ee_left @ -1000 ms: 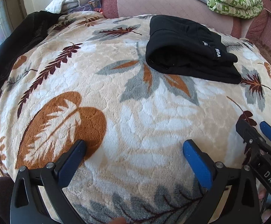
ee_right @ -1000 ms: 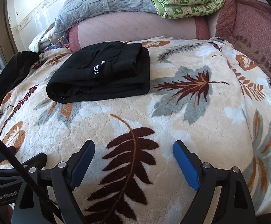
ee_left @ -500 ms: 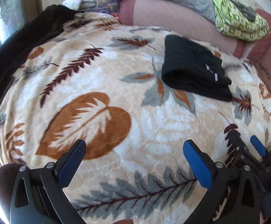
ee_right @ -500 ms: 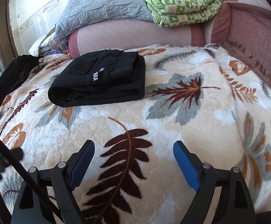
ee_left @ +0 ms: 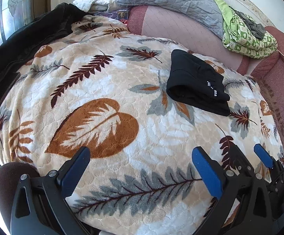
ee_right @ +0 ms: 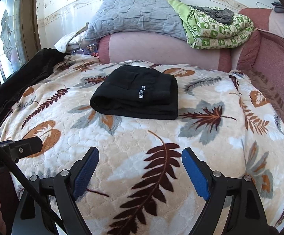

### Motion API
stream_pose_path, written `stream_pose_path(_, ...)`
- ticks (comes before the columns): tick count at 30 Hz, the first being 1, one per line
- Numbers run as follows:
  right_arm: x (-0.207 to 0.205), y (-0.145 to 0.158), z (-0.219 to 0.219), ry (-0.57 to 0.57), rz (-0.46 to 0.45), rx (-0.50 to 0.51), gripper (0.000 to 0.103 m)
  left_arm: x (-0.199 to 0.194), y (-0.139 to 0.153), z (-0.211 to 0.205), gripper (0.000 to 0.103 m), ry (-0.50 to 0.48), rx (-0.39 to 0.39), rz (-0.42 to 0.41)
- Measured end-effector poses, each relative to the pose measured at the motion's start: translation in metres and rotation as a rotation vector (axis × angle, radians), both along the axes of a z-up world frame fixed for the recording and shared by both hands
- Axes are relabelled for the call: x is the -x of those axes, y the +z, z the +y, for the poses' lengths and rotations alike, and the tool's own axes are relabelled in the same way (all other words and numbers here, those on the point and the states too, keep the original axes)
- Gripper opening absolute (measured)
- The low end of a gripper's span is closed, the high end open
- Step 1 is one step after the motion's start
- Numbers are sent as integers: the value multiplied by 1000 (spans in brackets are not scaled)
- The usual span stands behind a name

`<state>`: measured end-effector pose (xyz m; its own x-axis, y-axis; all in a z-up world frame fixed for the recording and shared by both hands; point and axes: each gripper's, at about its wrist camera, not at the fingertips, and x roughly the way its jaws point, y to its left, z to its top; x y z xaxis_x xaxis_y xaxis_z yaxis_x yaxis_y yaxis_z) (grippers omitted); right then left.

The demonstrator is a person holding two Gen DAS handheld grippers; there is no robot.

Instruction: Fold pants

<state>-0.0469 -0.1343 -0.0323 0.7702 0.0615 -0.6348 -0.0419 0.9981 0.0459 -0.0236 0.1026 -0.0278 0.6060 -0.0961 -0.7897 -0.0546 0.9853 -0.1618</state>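
The black pants [ee_left: 196,84] lie folded into a compact bundle with white lettering on the leaf-patterned blanket [ee_left: 106,90], toward the back. They also show in the right wrist view [ee_right: 138,94]. My left gripper [ee_left: 141,156] is open and empty, well short of the pants near the blanket's front edge. My right gripper [ee_right: 140,156] is open and empty, also well in front of the pants. The right gripper shows at the lower right of the left wrist view [ee_left: 247,152]. One finger of the left gripper shows at the left of the right wrist view [ee_right: 24,146].
A black garment [ee_left: 24,39] lies along the blanket's left edge. A pink sofa back [ee_right: 161,49] rises behind, with a grey quilt [ee_right: 138,17] and a folded green blanket [ee_right: 216,31] on it. A sofa arm [ee_right: 275,62] bounds the right side.
Both grippers have drawn back from the folded pants and risen, so the pants look smaller and farther away. The left gripper has swung left. Both stayed open.
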Motion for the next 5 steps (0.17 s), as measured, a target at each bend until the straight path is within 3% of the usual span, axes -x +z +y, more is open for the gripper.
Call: stream_pose_path(5, -7, 6, 2, -6, 16, -20, 90, 1, -2, 6, 103, 17, -26, -7)
